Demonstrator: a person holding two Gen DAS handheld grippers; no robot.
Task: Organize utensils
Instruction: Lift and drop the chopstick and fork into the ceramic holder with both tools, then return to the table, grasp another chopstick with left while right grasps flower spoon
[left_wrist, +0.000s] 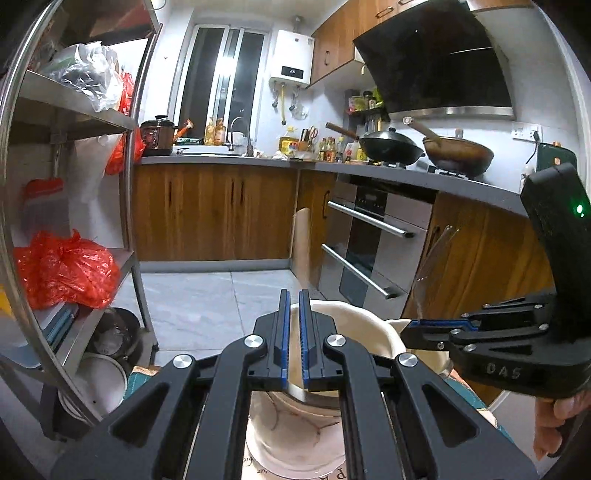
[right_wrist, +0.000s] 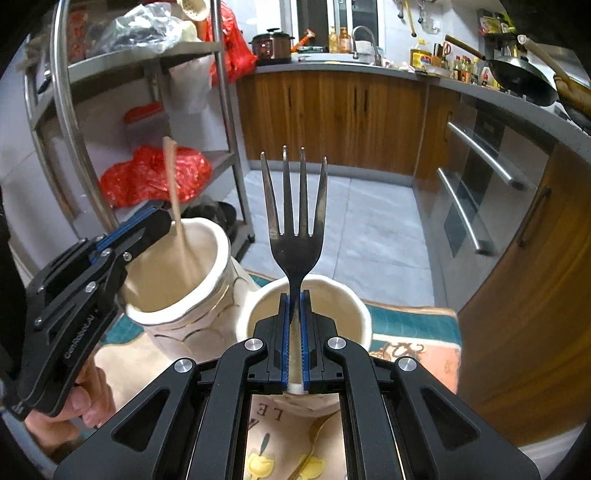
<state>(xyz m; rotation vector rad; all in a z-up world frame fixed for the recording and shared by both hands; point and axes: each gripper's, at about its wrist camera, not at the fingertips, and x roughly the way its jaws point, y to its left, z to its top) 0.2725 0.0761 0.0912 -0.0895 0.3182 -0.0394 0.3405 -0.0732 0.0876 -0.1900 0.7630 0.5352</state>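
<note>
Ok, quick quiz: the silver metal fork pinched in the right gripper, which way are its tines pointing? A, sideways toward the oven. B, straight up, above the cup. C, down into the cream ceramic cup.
B: the silver metal fork stands upright in the right gripper, clamped at its neck, tines up, above the cream ceramic cup.

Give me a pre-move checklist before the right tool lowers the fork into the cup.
1. Right tool shut on fork: ok.
2. Fork upright, tines up: ok.
3. Fork handle over the near cup: ok.
4. Near cup empty: cannot tell, the tool hides part of the inside.
5. Left tool clear of the near cup: ok, it is at the tall vase, beside the chopstick.
6. Left tool gripping the chopstick: cannot tell.
</note>
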